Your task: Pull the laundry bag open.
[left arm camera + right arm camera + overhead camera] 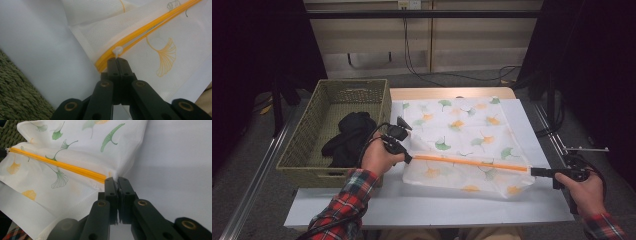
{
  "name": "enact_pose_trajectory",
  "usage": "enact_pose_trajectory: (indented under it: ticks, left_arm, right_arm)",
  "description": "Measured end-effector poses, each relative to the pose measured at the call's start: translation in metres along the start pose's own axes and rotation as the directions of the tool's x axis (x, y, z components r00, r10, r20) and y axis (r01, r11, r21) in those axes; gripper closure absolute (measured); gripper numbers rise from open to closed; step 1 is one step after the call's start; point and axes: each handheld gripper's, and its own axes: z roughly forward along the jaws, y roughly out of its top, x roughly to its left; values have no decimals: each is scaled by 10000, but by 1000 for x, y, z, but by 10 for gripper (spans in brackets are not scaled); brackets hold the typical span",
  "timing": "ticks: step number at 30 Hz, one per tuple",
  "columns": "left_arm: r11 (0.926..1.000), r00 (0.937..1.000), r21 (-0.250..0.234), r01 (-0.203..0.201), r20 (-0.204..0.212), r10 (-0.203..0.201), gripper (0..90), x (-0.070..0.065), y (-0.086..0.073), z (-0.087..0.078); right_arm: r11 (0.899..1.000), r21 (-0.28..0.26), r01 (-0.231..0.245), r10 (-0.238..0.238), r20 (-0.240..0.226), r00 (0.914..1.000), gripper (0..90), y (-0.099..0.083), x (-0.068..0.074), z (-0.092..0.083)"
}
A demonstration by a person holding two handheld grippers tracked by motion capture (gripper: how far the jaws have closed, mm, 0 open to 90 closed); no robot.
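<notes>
Fingers of left gripper (404, 152) clamped on zipper pull (118, 50); right gripper (534, 171) pinched on laundry bag (464, 145) corner at zipper's end. Bag lies mid-table, basket (304, 145) at 9 o'clock; bare table (437, 205) at 6 o'clock. Orange zipper (469, 162) runs 9-to-3 o'clock.

A white table (422, 207) bears a wicker basket (312, 135) and a leaf-printed bag (467, 135).
</notes>
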Motion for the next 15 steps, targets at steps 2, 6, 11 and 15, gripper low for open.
enact_pose_trajectory:
  ticks: [2, 6, 11, 15]
  left_arm:
    - [10000, 10000, 11, 1, -78, -1, 900, 1, 0, -1]
    - [10000, 10000, -30, 54, 42, -54, 900, 3, -1, -4]
    - [10000, 10000, -83, 18, -62, -19, 900, 2, -1, -5]
    - [9999, 10000, -144, 19, -34, -19, 900, 2, -1, -6]
  right_arm:
    - [10000, -25, -23, 23, 33, 10000, 874, 0, 0, 0]
    - [9999, -97, -118, 118, -40, 9999, 874, 0, -3, -2]
    - [10000, -22, -59, 59, 87, 9999, 874, 0, -2, -1]
    - [9999, -57, -117, 117, 35, 9999, 873, 1, -1, -2]
